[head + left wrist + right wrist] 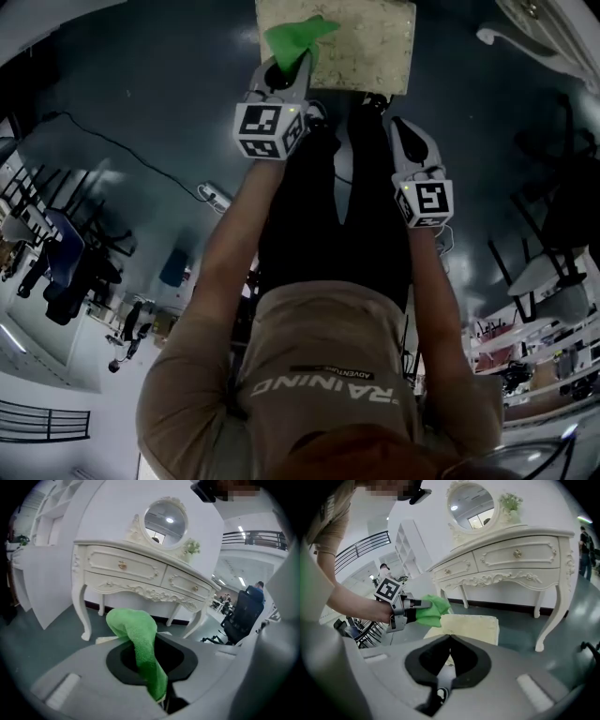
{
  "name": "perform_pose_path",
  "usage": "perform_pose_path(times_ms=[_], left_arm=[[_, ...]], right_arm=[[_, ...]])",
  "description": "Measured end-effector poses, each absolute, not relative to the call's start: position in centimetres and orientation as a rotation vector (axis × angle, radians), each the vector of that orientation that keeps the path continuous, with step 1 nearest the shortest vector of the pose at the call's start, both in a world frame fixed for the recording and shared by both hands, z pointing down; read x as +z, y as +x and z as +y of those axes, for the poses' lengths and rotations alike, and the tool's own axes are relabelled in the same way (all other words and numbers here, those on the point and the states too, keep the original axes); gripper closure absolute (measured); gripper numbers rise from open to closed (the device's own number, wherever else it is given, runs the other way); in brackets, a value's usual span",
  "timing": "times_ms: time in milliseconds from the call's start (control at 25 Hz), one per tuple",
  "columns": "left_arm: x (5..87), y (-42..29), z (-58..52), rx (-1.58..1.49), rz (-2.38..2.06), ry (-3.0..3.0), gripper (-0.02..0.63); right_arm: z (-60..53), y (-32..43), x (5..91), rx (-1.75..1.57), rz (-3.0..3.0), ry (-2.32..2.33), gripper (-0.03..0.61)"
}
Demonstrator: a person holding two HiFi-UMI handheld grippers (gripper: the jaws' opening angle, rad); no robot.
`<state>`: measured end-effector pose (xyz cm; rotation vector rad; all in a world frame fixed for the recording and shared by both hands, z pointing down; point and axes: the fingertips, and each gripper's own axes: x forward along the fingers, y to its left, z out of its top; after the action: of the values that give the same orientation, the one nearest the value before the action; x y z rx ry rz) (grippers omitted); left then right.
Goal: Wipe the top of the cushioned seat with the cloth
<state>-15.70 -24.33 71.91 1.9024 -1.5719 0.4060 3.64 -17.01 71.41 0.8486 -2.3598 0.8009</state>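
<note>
**A:** Where's the cloth?

**B:** The green terry cloth (pixel 295 39) is in the left gripper (pixel 284 67). The jaws pinch its lower end, and the rest bulges past the tips in a rounded fold.

**A:** And the seat?

**B:** The cream square cushioned seat (pixel 361 47) is dead ahead of the person, 12 o'clock, on the dark grey floor (pixel 150 103). The cloth sits over the left part of the cushion top, roughly 9 o'clock on the pad. Whether it is pressing down or only brushing, I cannot tell.

**A:** Right side?

**B:** The right gripper (pixel 397 124) is held just short of the seat's near edge, about 5 o'clock off the cushion and apart from the cloth. Its jaws are pressed together with nothing between them.

**A:** What's the view along that gripper?

**B:** The cushion lies straight past the closed tips. The left gripper and its green bundle are at 10 o'clock, over the pad's far left corner.

**A:** Surroundings?

**B:** A white carved dressing table (pixel 140 573) with a round mirror (pixel 165 521) stands beyond the seat at 12 o'clock, against a white wall. A black office chair (pixel 243 616) is off at 3 o'clock, well apart from the seat.
</note>
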Motion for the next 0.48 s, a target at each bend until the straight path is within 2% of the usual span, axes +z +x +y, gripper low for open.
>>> perform_pose_path(times_ms=[240, 480], left_arm=[[72.2, -27.8, -20.1, 0.418, -1.726, 1.795, 0.567], [76.1, -32.0, -18.5, 0.448, -1.741, 1.750, 0.567]], right_arm=[[-13.2, -3.3, 70.3, 0.805, -2.361, 0.865, 0.577], [-10.1, -6.5, 70.3, 0.848, -2.346, 0.922, 0.577]])
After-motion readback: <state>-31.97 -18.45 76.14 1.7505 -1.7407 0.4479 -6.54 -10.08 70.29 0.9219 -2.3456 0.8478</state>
